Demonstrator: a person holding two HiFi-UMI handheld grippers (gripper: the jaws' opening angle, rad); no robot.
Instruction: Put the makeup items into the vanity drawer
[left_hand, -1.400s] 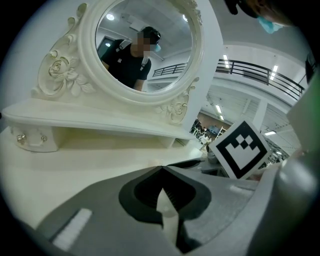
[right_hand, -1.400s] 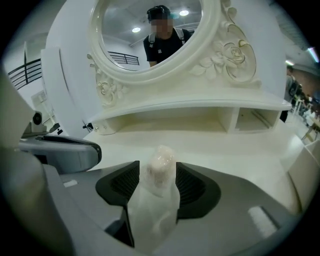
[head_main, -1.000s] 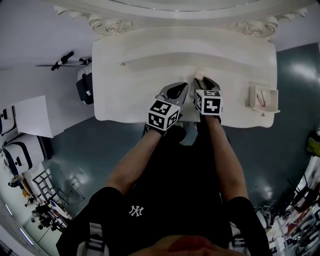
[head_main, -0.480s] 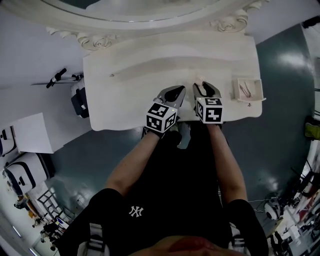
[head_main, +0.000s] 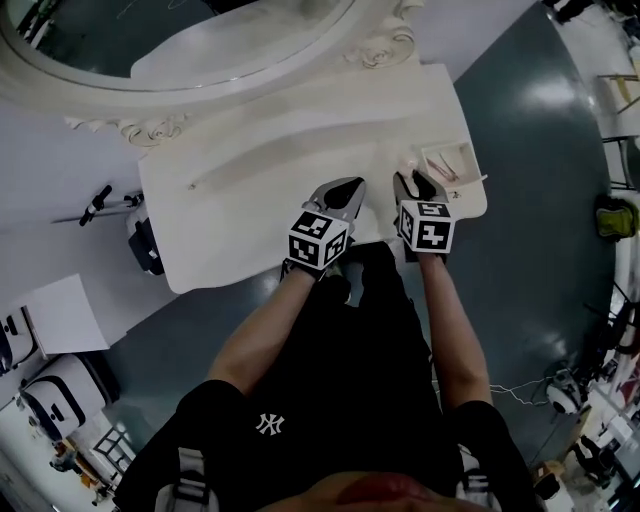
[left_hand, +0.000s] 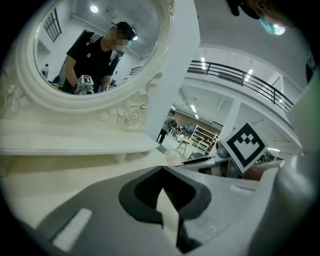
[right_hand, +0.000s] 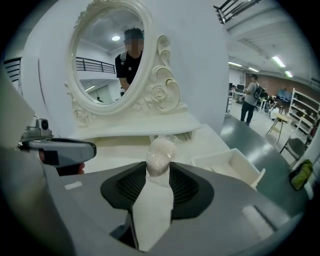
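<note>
A pale pink egg-shaped makeup sponge (right_hand: 161, 156) in clear wrap is pinched between the pads of my right gripper (right_hand: 160, 167), which is shut on it. In the head view that gripper (head_main: 415, 180) hovers over the right front of the white vanity top (head_main: 250, 200), just left of the small open white drawer (head_main: 452, 160). The drawer (right_hand: 230, 162) holds a few thin items. My left gripper (head_main: 345, 192) hangs beside it to the left. Its jaws (left_hand: 161, 169) meet at the tips with nothing between them.
An oval mirror in a carved white frame (head_main: 180, 60) stands at the back of the vanity, with a low raised shelf (head_main: 300, 140) in front of it. A dark bag (head_main: 145, 245) and white boxes (head_main: 60, 310) sit on the floor to the left.
Both grippers have risen and moved right along the vanity front. The right one, with the sponge, now sits close beside the open drawer. The head view has swung with them.
</note>
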